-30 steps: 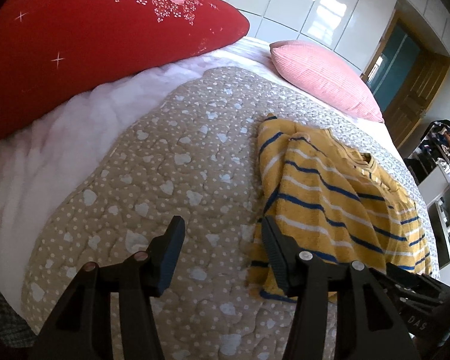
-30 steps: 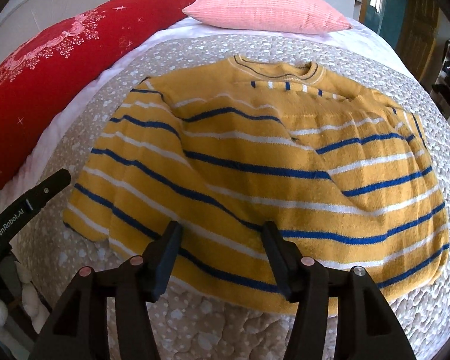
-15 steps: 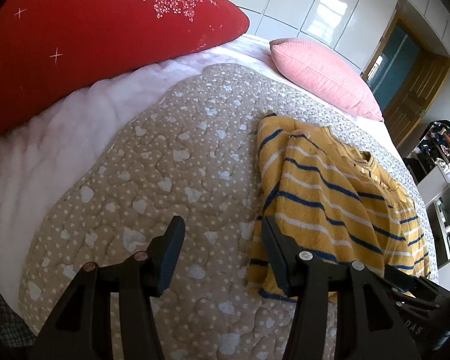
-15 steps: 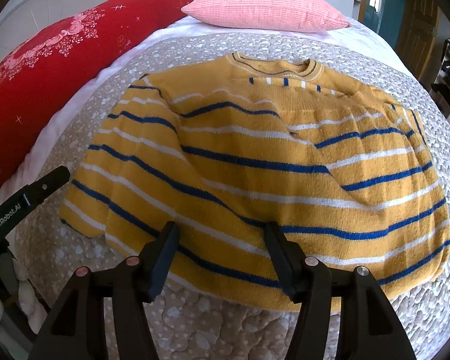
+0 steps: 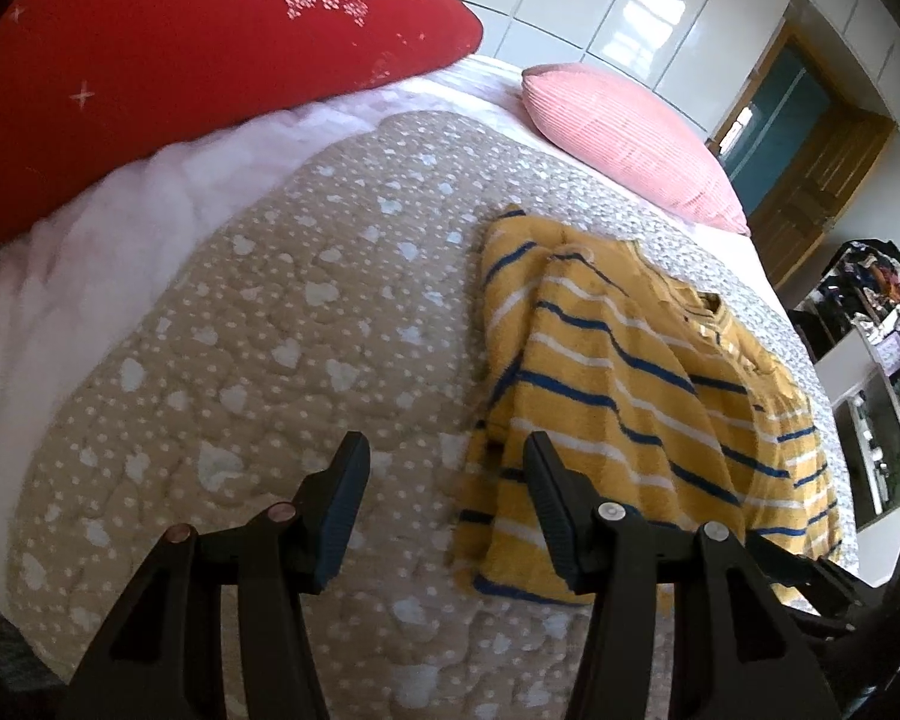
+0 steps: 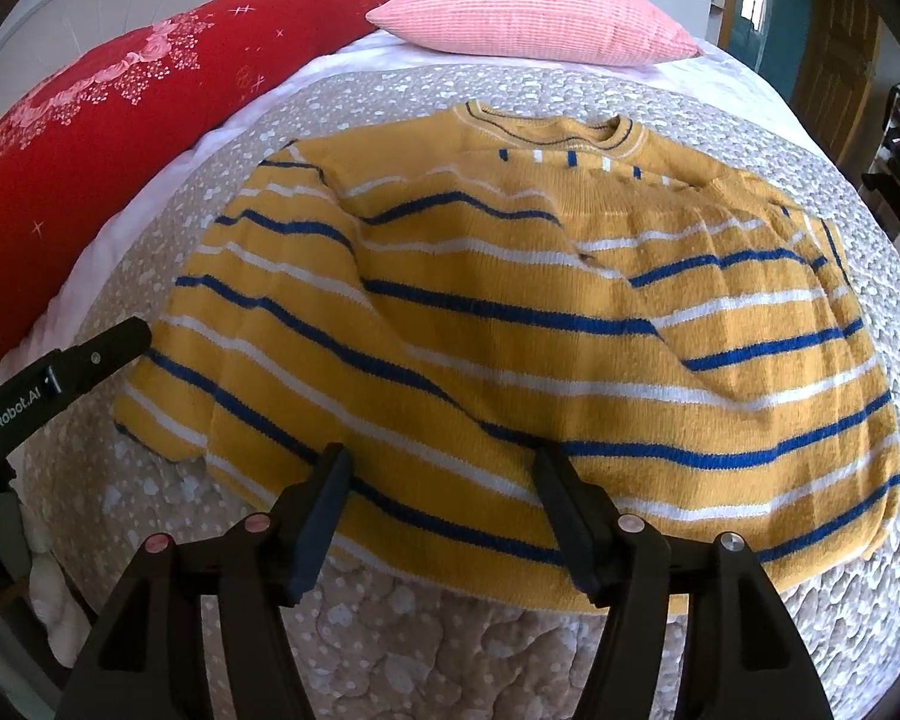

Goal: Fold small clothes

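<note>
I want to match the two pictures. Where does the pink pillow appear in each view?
Left wrist view: the pink pillow is in the upper right, beyond the striped sweater.
Right wrist view: the pink pillow is at top centre, above the sweater's collar.
Shared landmark: the red pillow lies left of it in both.

I see a bed covered by a beige quilt printed with white hearts and dots. A large red pillow with pink flower embroidery lies along its left side. A pink ribbed pillow sits at the head. Beyond stand white glossy cupboards and a wooden door.
</note>
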`<act>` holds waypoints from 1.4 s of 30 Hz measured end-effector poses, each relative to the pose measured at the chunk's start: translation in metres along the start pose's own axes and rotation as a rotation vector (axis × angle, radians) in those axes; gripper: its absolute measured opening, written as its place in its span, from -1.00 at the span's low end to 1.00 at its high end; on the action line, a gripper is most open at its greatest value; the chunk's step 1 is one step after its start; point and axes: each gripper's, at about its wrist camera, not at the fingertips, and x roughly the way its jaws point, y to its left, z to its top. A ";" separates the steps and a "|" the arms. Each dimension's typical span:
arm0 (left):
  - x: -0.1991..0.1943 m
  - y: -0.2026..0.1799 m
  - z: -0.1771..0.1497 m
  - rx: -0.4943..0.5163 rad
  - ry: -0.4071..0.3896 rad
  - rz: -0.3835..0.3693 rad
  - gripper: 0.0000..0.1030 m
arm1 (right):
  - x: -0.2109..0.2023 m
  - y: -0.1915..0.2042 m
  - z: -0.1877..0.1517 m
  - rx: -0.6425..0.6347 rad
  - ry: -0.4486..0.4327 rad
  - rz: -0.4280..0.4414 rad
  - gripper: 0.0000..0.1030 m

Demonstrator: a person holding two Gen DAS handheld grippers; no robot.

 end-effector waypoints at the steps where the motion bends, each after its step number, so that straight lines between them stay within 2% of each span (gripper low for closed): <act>1: 0.002 -0.001 -0.001 -0.001 0.008 -0.014 0.03 | -0.001 0.000 0.000 0.000 -0.002 0.001 0.32; 6: 0.018 -0.003 -0.005 -0.049 0.097 -0.181 0.22 | -0.016 -0.008 -0.002 0.033 -0.043 0.019 0.32; 9: 0.019 -0.008 -0.007 -0.043 0.090 -0.187 0.22 | -0.026 -0.015 0.000 0.062 -0.074 0.027 0.32; 11: 0.019 -0.009 -0.008 -0.053 0.093 -0.214 -0.39 | -0.033 -0.019 0.004 0.075 -0.095 0.031 0.32; 12: 0.018 -0.007 -0.008 -0.063 0.095 -0.223 -0.80 | -0.035 -0.019 0.007 0.076 -0.099 0.033 0.33; 16: 0.008 0.017 -0.004 -0.148 0.062 -0.249 -0.86 | -0.038 -0.017 0.021 0.072 -0.100 0.058 0.32; 20: 0.005 0.038 -0.003 -0.187 0.064 -0.265 -0.88 | -0.029 -0.002 0.036 0.054 -0.065 0.116 0.33; 23: 0.003 0.037 -0.005 -0.163 0.061 -0.273 -0.88 | -0.017 0.018 0.045 0.023 -0.031 0.154 0.33; 27: -0.001 0.030 -0.005 -0.122 0.047 -0.264 -0.87 | -0.001 0.051 0.057 -0.050 -0.008 0.149 0.33; 33: 0.008 0.040 -0.005 -0.173 0.091 -0.308 -0.84 | 0.030 0.088 0.092 -0.107 0.065 0.152 0.32; 37: 0.011 0.048 -0.008 -0.204 0.117 -0.337 -0.75 | 0.057 0.108 0.110 -0.136 0.144 0.112 0.35; 39: 0.010 0.049 -0.010 -0.210 0.122 -0.350 -0.68 | 0.065 0.115 0.113 -0.144 0.158 0.096 0.48; 42: 0.008 0.046 -0.014 -0.195 0.124 -0.381 -0.38 | 0.072 0.128 0.115 -0.177 0.164 0.052 0.58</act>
